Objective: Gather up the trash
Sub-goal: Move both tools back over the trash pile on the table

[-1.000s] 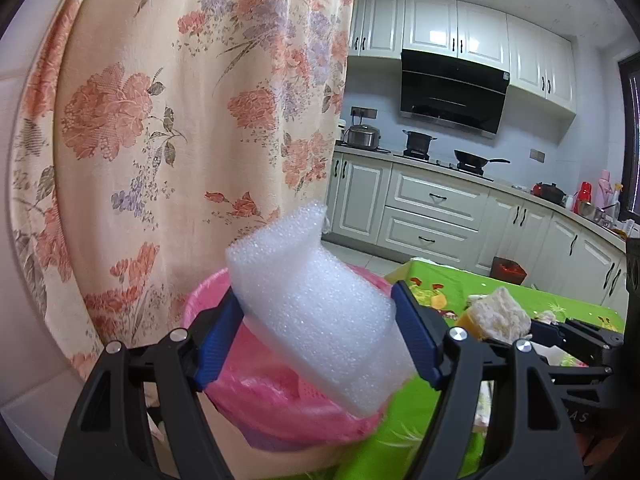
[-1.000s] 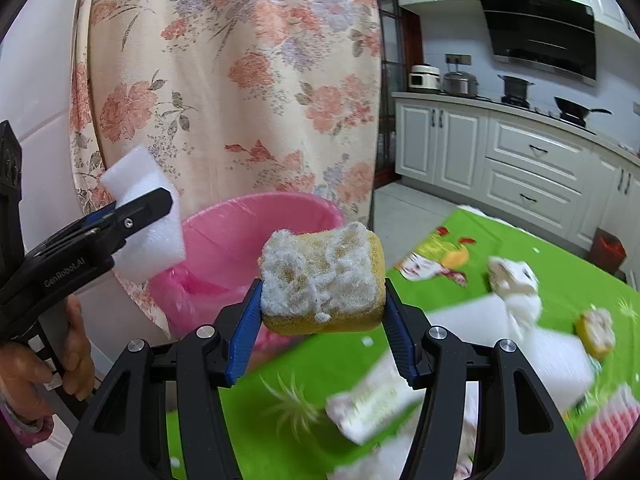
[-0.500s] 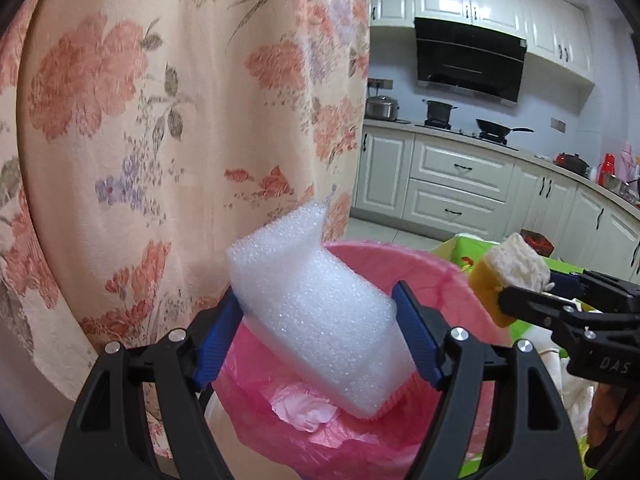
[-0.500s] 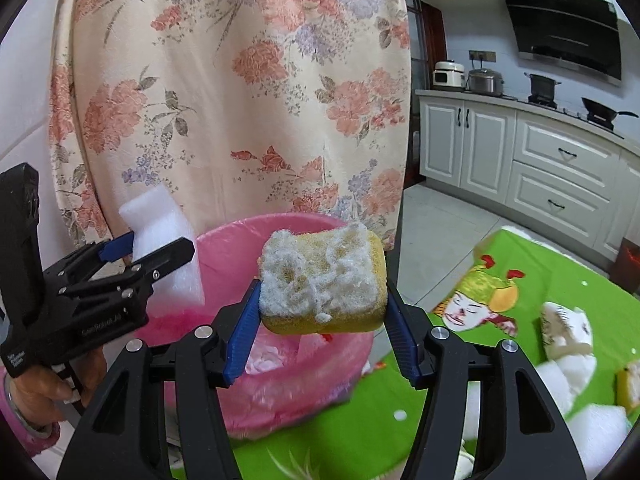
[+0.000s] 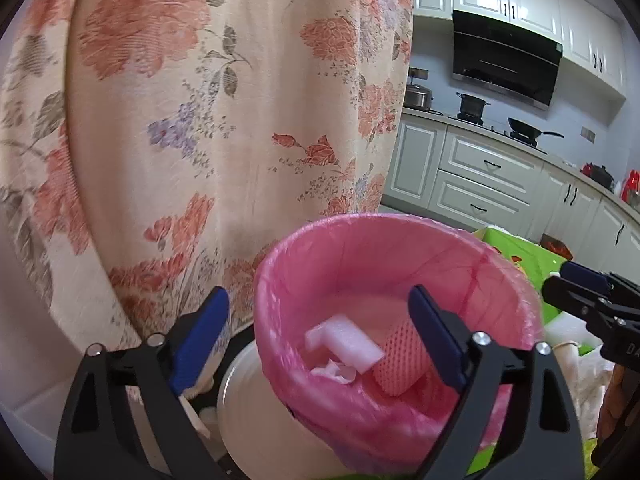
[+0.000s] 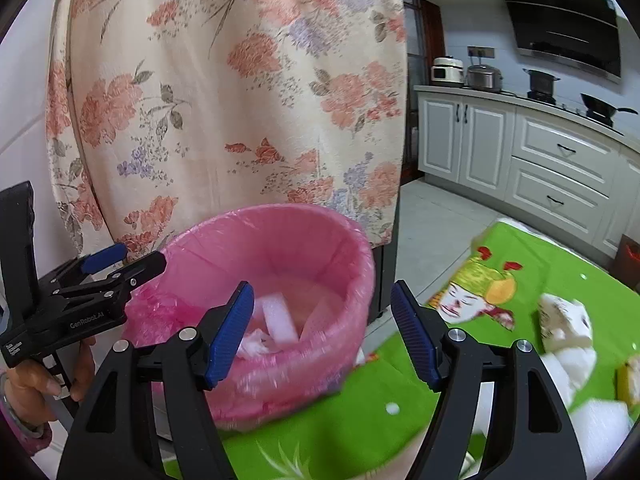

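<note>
Lying inside the pink-lined trash bin (image 5: 400, 248): white foam block (image 5: 348, 342), tilted, beside a pink mesh-textured piece (image 5: 400, 364) and some crumpled whitish scraps (image 5: 334, 374). In the right wrist view, same white foam block (image 6: 278, 316) at the bottom of the bin (image 6: 280, 224), blurred. Yellow sponge not made out in either view.

Left hand-held gripper (image 5: 318, 334) poised over the bin's near rim, jaws just opened wide, nothing between the blue pads (image 5: 200, 334); released. Seen from the right wrist view, left hand-held gripper (image 6: 132, 262) at the bin's left edge, gripped from below by a hand (image 6: 36, 380).

Right hand-held gripper (image 6: 322, 334) likewise spread, jaws just opened, empty, straddling the bin's right rim. Its tip visible at the right edge of the left wrist view (image 5: 576, 284).

Bin resting at the edge of a table covered by a green printed cloth (image 6: 360, 412). More white foam scraps (image 6: 564, 324) on the cloth to the right, well apart from the bin.

Behind the bin, floral curtain (image 6: 240, 100). Farther back, white kitchen cabinets (image 6: 560, 160) and a black range hood (image 5: 504, 60).
</note>
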### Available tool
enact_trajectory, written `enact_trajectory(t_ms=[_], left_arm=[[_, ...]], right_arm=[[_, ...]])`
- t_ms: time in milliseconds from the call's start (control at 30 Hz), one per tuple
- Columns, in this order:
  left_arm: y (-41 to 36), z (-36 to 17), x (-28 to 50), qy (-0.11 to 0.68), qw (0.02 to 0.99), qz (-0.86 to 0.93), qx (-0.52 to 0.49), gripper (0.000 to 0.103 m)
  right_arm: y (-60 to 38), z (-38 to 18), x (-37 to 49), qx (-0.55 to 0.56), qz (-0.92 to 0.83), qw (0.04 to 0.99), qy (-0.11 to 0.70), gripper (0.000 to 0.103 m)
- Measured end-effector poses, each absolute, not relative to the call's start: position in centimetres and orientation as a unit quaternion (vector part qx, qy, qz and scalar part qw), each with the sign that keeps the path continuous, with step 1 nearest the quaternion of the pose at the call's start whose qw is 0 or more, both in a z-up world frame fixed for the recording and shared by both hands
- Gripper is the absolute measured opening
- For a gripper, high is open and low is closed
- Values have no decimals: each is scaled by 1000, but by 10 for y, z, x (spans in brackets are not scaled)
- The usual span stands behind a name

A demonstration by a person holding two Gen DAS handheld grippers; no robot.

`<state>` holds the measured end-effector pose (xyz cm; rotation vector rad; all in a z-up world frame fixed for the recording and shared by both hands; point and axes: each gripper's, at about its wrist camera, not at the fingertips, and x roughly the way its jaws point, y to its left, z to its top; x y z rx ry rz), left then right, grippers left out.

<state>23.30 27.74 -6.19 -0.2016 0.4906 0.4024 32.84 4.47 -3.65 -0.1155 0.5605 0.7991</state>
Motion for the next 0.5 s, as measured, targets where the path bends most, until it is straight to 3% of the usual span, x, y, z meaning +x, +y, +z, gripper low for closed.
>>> enact_trajectory(t_ms=[133,500], left_arm=[[261,-58,215,230,947,199,-108,97],[173,-61,196,244,957,117,-103,98]], right_arm=[[19,-33,312,-42,367,890,269,70],[-66,-41,261,-44,294,917,265,72]])
